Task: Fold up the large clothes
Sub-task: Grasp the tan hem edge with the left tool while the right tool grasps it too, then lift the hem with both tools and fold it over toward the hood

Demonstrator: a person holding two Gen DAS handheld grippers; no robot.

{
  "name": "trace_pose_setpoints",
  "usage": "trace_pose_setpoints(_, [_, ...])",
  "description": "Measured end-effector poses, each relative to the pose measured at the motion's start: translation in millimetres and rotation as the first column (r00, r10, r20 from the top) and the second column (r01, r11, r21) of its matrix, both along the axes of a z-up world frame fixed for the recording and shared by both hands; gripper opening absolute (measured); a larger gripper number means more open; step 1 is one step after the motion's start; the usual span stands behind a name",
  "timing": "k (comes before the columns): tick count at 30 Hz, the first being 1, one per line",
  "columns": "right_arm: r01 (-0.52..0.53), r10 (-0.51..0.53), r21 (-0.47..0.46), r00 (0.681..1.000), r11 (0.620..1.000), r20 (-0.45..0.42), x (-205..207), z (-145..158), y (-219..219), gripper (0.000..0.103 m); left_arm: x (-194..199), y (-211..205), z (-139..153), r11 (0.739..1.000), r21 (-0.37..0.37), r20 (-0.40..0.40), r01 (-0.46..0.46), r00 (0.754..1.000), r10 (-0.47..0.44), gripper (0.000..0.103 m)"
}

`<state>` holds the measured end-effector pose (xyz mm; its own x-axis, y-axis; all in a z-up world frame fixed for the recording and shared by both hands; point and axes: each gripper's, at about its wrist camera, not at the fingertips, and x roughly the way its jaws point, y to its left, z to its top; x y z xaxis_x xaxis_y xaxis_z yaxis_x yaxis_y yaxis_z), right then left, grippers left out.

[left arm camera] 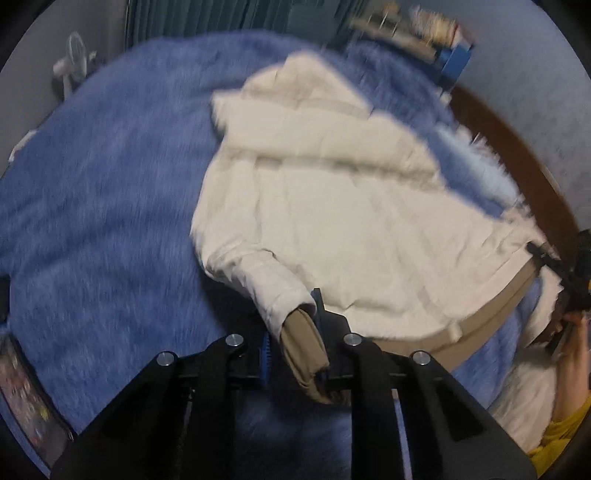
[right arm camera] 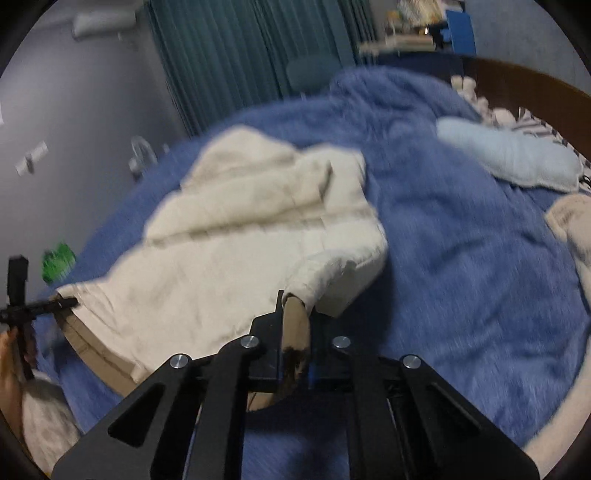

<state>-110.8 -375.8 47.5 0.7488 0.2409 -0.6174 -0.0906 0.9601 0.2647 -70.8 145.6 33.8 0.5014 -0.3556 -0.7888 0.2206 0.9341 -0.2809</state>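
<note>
Clamping two cuffs, two grippers, left gripper [left arm camera: 295, 343], right gripper [right arm camera: 295, 332], one jacket [left arm camera: 351, 221]

Shelf clutter [left arm camera: 417, 26] blurred beyond telling

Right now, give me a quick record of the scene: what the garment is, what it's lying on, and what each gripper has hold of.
garment: cream padded jacket with tan cuffs and hem band, spread out
surface: fluffy blue blanket on a bed
left gripper: shut on a tan sleeve cuff
right gripper: shut on the other tan sleeve cuff
sleeves: both pulled away from the jacket body toward the grippers
nearby: pale blue pillow farther up the bed
image quality: motion blur in both views
</note>
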Motion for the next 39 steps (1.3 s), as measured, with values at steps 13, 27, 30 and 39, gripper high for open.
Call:
trace_pose_setpoints(13, [0.106,-0.109,0.030,0.987,0.994,0.117,156.5,88.7,-3.8,0.007,131.1,6.8,90.8,0.998,-0.032,0.158,-0.048,0.986,0.052,0.013])
trace_pose_setpoints(27, [0.274,-0.272,0.027,0.961,0.961,-0.047,410.2,37.5,-2.9,0.011,381.1,5.8,36.9,0.984,-0.034,0.029,-0.176,0.984,0.177,0.018])
trace_pose_setpoints(30, [0.291,-0.289,0.009,0.953,0.957,-0.088,441.3,2.9,-4.1,0.013,411.8,9.3,1.2,0.981,-0.034,-0.029,-0.192,0.981,0.192,0.019])
trace_pose_setpoints(39, [0.213,-0.205,0.067,0.972,0.975,-0.111,441.2,-32.7,2.0,0.077,417.3,23.3,-28.7,0.957,-0.172,-0.081,-0.233,0.972,0.222,0.043])
